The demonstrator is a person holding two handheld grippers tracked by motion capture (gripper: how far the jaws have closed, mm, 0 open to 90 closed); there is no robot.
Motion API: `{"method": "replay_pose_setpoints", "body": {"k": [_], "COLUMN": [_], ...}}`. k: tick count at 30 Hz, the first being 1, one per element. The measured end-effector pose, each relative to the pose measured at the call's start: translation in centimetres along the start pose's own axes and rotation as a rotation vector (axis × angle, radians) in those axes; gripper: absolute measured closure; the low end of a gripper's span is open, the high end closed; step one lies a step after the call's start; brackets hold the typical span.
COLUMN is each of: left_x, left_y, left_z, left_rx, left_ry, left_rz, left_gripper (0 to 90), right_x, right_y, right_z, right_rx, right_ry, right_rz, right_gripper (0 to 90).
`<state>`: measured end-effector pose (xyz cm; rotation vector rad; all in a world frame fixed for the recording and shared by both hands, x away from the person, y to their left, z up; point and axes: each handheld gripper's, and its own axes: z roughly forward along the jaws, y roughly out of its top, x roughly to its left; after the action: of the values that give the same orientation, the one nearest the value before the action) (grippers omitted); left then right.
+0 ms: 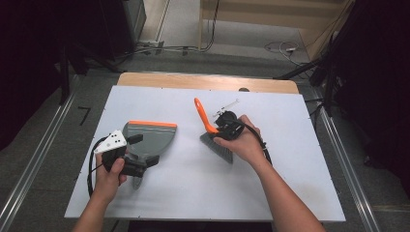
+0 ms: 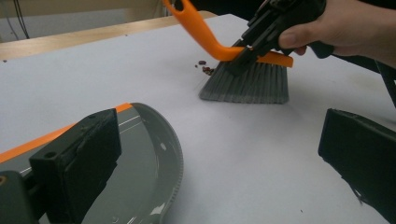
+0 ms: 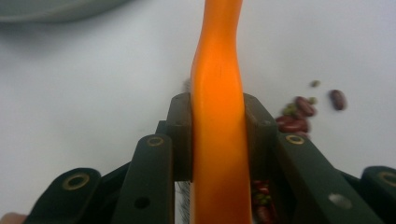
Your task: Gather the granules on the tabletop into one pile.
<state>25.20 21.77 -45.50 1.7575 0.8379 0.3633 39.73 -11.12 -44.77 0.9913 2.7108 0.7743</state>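
A grey dustpan (image 1: pixel 153 137) with an orange front lip lies on the white table (image 1: pixel 193 193), left of centre. My left gripper (image 1: pixel 143 151) sits at its rear end, jaws wide apart. In the left gripper view (image 2: pixel 219 140) one jaw hangs over the dustpan's rim (image 2: pixel 173 154), the other over bare table, and nothing is clamped. My right gripper (image 1: pixel 220 129) is shut on the orange handle (image 3: pixel 218 93) of a small brush (image 2: pixel 247 81). Its grey bristles rest on the table beside a little heap of red and green beans (image 3: pixel 296 116).
The table's wooden far edge (image 1: pixel 208 81) runs along the back. Metal rails (image 1: pixel 345 164) flank both sides of the table. Cables lie on the floor beyond it. A dark bump (image 1: pixel 244 89) sits at the far edge.
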Motion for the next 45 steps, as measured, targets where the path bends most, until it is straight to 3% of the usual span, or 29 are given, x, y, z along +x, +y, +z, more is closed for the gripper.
{"method": "replay_pose_setpoints", "body": {"k": [2,10,13,16,19,21,24,27,29,30,34,35,42,45], "left_x": [0.0,0.0,0.0,0.0,-0.1,-0.1,-0.1,0.0,0.0,0.0,0.1,0.1,0.0,-0.1], "left_y": [0.0,0.0,0.0,0.0,-0.1,-0.1,-0.1,-0.1,-0.1,-0.1,-0.1,-0.2,-0.1,-0.1], "left_z": [0.0,0.0,0.0,0.1,0.1,0.1,0.2,0.2,0.2,0.2,0.2,0.2,0.2,0.3], "left_rx": [0.001,-0.001,-0.001,0.001,0.002,0.003,0.007,0.004,0.006,0.007,0.009,0.011,0.010,0.012], "left_ry": [0.000,-0.003,-0.001,-0.001,-0.001,-0.002,-0.001,-0.004,-0.003,-0.003,-0.005,-0.005,-0.005,-0.007], "left_rz": [-0.002,-0.002,0.000,-0.002,-0.004,-0.003,0.001,-0.001,-0.002,-0.003,-0.003,-0.003,-0.006,-0.004], "left_gripper": [0.0,0.0,0.0,0.0,0.0,0.0,0.0,0.0,0.0,0.0,0.0,0.0,0.0,0.0], "right_x": [-0.9,-3.4,-3.7,-4.2,-5.1,-5.8,-6.7,-7.3,-7.5,-7.5,-7.3,-7.2,-5.4,-5.0], "right_y": [-0.1,-1.4,-1.6,-1.4,-0.5,0.4,1.7,2.7,3.0,3.0,2.5,2.4,1.1,0.5], "right_z": [0.0,-1.0,-1.5,-2.7,-4.6,-5.3,-4.8,-2.9,-1.3,-0.6,1.2,1.2,0.3,0.0], "right_rx": [-0.005,-0.010,-0.014,-0.062,-0.120,-0.148,-0.167,-0.092,-0.080,-0.070,-0.055,-0.067,-0.028,-0.034], "right_ry": [0.013,-0.054,-0.031,0.020,0.001,-0.036,-0.148,-0.225,-0.259,-0.278,-0.234,-0.207,-0.153,-0.142], "right_rz": [0.046,0.145,0.154,0.159,0.145,0.108,-0.061,-0.216,-0.307,-0.329,-0.406,-0.403,-0.479,-0.473], "right_gripper": [67.5,67.5,67.8,67.8,67.9,67.9,67.9,67.9,67.9,67.9,68.1,68.3,68.9,68.9]}}
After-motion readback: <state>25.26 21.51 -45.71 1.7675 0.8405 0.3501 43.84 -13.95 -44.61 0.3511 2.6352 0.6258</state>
